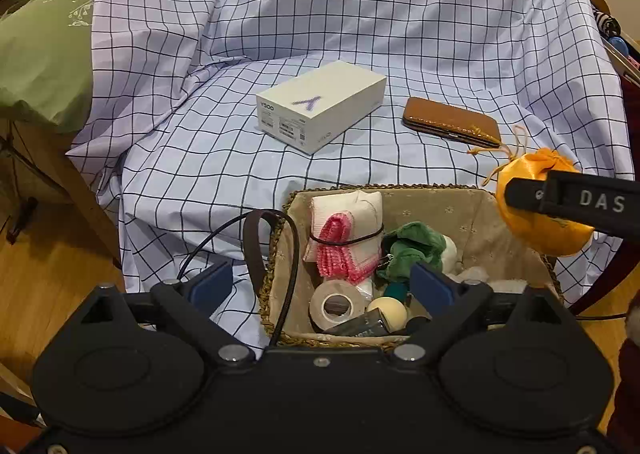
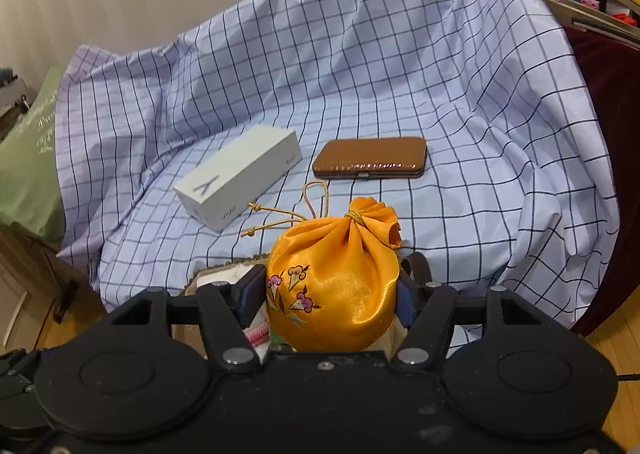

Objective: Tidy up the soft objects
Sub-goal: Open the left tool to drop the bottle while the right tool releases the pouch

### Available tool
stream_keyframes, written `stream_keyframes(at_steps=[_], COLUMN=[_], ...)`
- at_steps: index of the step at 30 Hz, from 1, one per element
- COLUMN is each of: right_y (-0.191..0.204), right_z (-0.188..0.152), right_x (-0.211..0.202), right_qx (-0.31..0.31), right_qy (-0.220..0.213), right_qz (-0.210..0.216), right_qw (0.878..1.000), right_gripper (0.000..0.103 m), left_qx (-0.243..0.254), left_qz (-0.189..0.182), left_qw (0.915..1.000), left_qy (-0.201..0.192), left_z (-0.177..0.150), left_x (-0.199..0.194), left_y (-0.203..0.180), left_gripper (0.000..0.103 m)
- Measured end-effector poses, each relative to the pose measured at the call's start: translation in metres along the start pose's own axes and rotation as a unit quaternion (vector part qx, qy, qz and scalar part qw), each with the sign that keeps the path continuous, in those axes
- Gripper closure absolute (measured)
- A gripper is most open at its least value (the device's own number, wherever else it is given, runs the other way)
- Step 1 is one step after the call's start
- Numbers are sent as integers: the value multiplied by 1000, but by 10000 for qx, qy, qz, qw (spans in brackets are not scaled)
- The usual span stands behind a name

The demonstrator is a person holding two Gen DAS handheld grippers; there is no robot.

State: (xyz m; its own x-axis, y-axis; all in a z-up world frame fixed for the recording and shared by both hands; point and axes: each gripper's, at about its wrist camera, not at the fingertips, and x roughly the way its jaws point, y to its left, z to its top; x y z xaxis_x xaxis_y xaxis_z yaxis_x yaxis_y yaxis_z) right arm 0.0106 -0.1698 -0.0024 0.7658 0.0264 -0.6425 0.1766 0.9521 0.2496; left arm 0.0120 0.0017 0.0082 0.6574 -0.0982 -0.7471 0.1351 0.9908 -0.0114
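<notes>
Left gripper spread wide, nothing held | orange pouch clamped by right gripper | risk: basket possibly missed, rim being half-hidden; cords snagged.

A white phone box and a brown leather case lie side by side, apart, on a blue checked sheet; a green pillow sits alongside.

Orange drawstring pouch gripped between fingers, checked sheet behind
</notes>
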Motion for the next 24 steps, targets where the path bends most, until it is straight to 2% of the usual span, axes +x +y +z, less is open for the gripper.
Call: stream_keyframes(at_steps=[7,18,24], right_y=[7,8,2], right_z=[-6,-11,-14], right_x=[5,-11,-20], right_qx=[-226,-408,-421], right_qy=[209,-8,25], right_qz=[62,-38,-80], right_qw=[9995,9992,9991], right_gripper=[37,28,24], left_qx=[-91,-162,-127], left_qz=[167,117,169], left_qw=[9998,9997,9997], left_qy=[-64,-116,-145], left_z=[0,2,1], left_x=[-3,-5,-8], left_y=[4,6,5], left_gripper=[7,6,3])
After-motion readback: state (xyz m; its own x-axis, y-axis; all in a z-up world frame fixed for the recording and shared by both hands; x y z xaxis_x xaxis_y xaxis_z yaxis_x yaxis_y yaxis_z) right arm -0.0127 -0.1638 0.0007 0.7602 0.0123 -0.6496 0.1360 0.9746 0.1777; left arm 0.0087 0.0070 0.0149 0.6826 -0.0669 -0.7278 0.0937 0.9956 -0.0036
